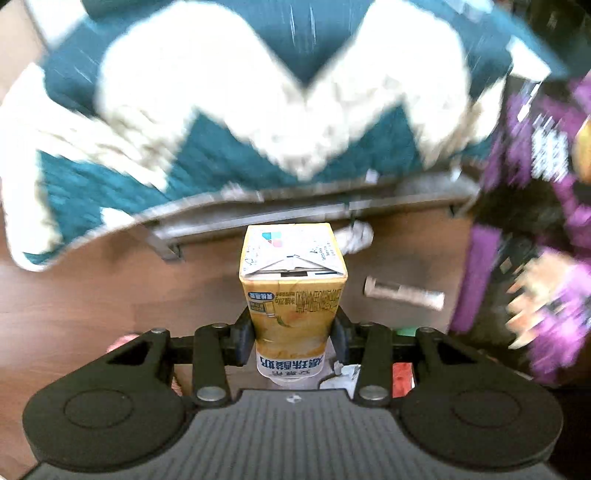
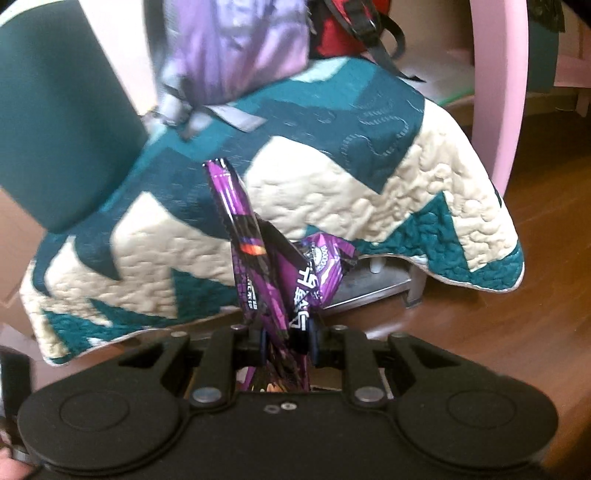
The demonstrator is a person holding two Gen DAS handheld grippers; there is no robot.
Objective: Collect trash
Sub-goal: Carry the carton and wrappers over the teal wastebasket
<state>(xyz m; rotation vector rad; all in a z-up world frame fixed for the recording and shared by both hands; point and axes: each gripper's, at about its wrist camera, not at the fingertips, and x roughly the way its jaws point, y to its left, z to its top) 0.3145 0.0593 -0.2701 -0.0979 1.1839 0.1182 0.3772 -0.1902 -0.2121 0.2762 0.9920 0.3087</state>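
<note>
My left gripper (image 1: 291,339) is shut on a yellow drink carton (image 1: 293,280), held upside down with its white folded base pointing away from me. My right gripper (image 2: 288,343) is shut on a crumpled purple snack wrapper (image 2: 273,266) that sticks up between the fingers. The same purple wrapper (image 1: 543,206) shows blurred at the right edge of the left wrist view. Both grippers are in front of a sofa covered by a teal and cream quilt (image 2: 332,177).
A grey sofa frame rail (image 1: 295,210) runs under the quilt above the wooden floor (image 1: 92,295). A paper tube (image 1: 404,293) and a white crumpled scrap (image 1: 354,236) lie on the floor. A purple backpack (image 2: 236,48) and a red bag (image 2: 343,26) sit on the sofa. A pink post (image 2: 495,92) stands right.
</note>
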